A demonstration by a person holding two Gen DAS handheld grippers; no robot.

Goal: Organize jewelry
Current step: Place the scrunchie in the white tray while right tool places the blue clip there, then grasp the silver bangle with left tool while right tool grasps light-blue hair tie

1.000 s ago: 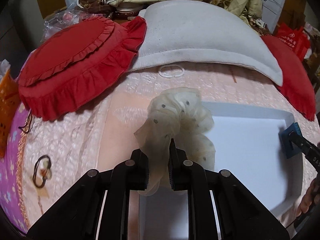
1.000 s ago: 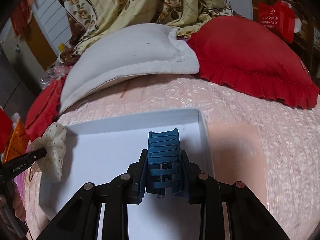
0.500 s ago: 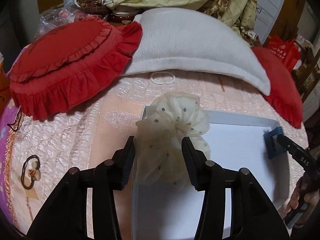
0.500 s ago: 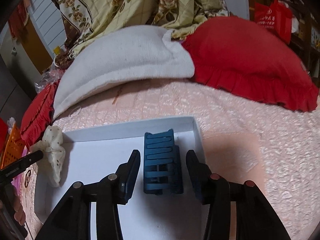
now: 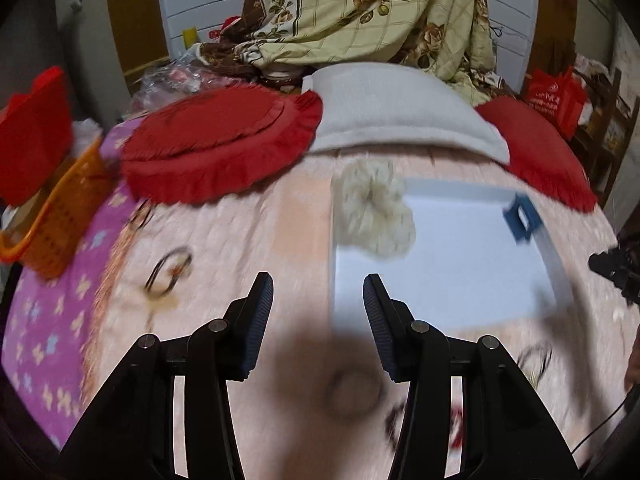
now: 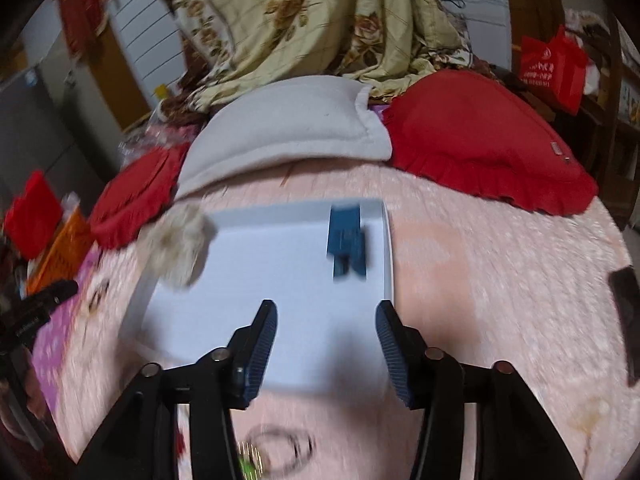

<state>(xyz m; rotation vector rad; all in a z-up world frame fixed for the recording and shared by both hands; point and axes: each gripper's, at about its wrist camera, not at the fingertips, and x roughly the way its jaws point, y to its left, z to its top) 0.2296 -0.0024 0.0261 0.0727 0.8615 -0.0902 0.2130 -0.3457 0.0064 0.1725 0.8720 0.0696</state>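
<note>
A cream dotted scrunchie [image 5: 374, 216] lies on the far left corner of the white tray [image 5: 460, 280], overhanging its rim. A blue claw clip [image 5: 520, 218] rests in the tray's far right corner. My left gripper [image 5: 318, 284] hovers open over the pink bedspread, short of the tray's near left corner, with nothing between its pads. In the right wrist view my right gripper [image 6: 327, 308] hangs above the tray [image 6: 280, 280], its jaws opening and empty. The clip [image 6: 346, 240] lies just beyond it and the scrunchie [image 6: 178, 246] at the left.
Loose hair ties lie on the bedspread: one at the left [image 5: 168, 276], others near the front [image 5: 348, 394] [image 6: 280, 448]. Behind the tray are red frilled cushions [image 5: 224, 148], a white pillow [image 5: 400, 112] and a floral blanket. An orange basket [image 5: 56, 216] stands at the left.
Both grippers opened, let go of the scrunchie and the clip, and pulled back and up from the tray. The two items stay in the tray's far corners.
</note>
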